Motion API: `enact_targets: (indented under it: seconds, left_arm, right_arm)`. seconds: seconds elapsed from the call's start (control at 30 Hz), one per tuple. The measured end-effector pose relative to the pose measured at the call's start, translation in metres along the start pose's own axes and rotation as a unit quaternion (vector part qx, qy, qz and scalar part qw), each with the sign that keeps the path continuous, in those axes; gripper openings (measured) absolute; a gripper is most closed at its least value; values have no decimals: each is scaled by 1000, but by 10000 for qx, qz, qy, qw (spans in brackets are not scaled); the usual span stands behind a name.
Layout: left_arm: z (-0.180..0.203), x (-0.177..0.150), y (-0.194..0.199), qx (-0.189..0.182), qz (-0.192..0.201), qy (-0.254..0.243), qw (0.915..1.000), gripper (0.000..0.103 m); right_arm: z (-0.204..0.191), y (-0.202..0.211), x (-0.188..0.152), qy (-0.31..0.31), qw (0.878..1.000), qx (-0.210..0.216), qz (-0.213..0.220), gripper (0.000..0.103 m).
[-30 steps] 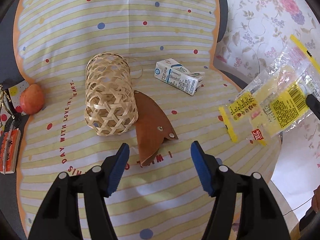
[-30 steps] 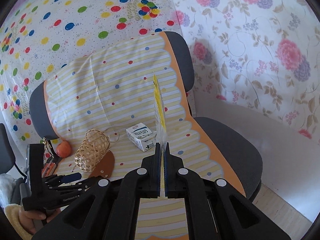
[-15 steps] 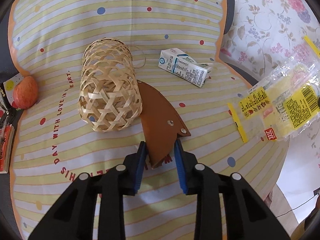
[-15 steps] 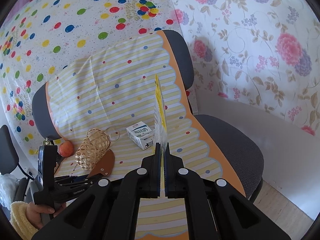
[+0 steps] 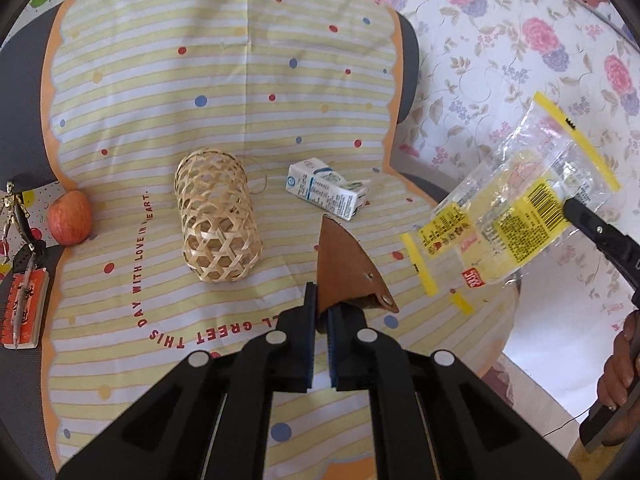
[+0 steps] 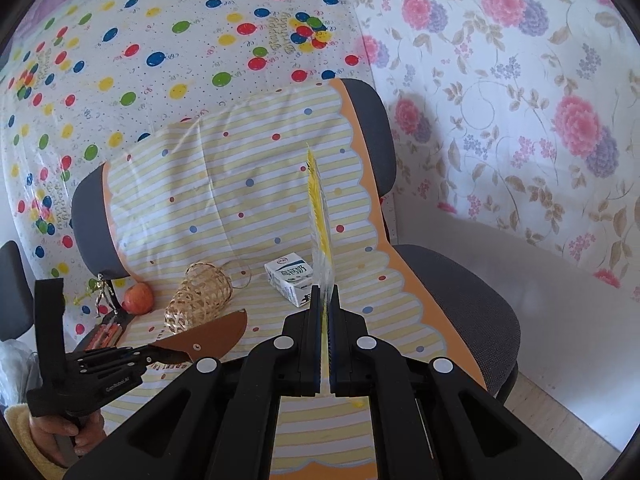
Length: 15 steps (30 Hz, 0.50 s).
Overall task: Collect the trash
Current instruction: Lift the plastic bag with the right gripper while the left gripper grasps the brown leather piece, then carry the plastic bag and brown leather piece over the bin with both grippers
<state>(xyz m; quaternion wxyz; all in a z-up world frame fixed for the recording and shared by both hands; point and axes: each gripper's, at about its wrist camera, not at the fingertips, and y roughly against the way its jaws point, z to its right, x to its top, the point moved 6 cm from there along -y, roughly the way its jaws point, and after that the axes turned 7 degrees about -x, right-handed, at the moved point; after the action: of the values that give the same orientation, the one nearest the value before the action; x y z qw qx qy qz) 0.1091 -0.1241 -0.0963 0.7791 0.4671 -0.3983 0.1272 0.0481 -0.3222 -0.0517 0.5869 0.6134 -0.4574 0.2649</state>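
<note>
My left gripper (image 5: 320,312) is shut on the lower tip of a brown leather pouch (image 5: 344,268) and holds it lifted off the striped chair cover (image 5: 160,80). The pouch also shows in the right wrist view (image 6: 208,332), held by the left gripper (image 6: 168,354). My right gripper (image 6: 325,304) is shut on a clear and yellow plastic wrapper (image 6: 318,216), seen edge-on. In the left wrist view the wrapper (image 5: 508,216) hangs in the air at the right, off the seat. A white milk carton (image 5: 326,190) lies on the seat, also seen in the right wrist view (image 6: 290,280).
A woven bamboo basket (image 5: 216,216) lies on its side at the seat's middle. A red apple (image 5: 70,218), a small metal figure (image 5: 16,216) and an orange notebook with a pen (image 5: 24,308) sit at the left edge. Floral wallpaper (image 6: 520,120) lies behind.
My left gripper closed on the brown pouch and lifted it up and to the right, away from the basket. The right gripper kept hold of the wrapper.
</note>
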Motion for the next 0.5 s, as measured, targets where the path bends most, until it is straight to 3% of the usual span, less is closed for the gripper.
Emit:
enact_targets:
  seconds: [0.27, 0.5]
  left_arm:
    - [29, 3, 41, -357, 408, -159, 9984, 3]
    - [76, -11, 43, -827, 322, -443, 9951, 3]
  right_arm:
    - [9, 55, 1, 215, 9988, -406, 139, 3]
    - [41, 97, -20, 186, 9948, -995, -143, 4]
